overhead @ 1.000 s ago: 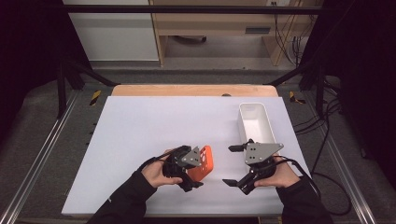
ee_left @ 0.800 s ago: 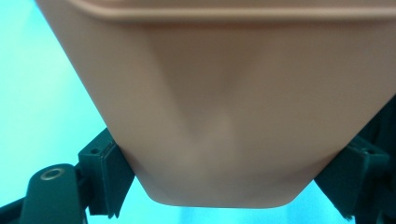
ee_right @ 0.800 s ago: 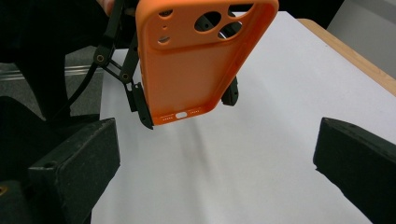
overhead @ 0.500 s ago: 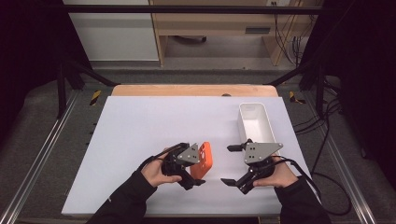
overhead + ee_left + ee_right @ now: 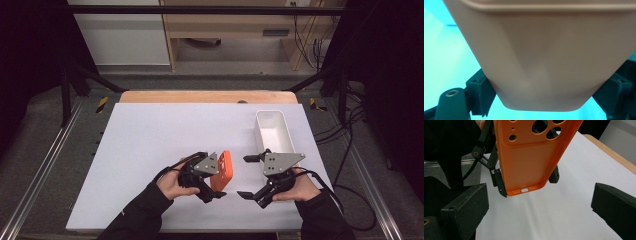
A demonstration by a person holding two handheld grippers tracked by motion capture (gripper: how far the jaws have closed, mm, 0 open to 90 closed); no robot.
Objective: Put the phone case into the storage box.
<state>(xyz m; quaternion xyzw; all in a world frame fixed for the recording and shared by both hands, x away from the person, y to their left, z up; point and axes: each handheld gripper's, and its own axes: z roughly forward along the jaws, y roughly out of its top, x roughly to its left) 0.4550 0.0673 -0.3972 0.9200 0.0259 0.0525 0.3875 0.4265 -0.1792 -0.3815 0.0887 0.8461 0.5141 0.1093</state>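
Note:
An orange phone case (image 5: 223, 170) is held above the white table (image 5: 150, 135), near its front edge, standing on its long edge. My left gripper (image 5: 218, 175) is shut on it. In the left gripper view, the case (image 5: 549, 50) sits between the two black pads (image 5: 481, 93). In the right gripper view, the case (image 5: 526, 157) hangs with its camera holes up and port end down, and the left gripper's fingers (image 5: 499, 181) clamp its sides. My right gripper (image 5: 246, 176) is open just right of the case with nothing between its jaws (image 5: 540, 207).
A white rectangular tray (image 5: 260, 132) stands at the right of the table, just beyond my right hand. A wooden strip (image 5: 205, 96) borders the table's far edge. Metal rails run along both sides, and cables lie on the floor at the right.

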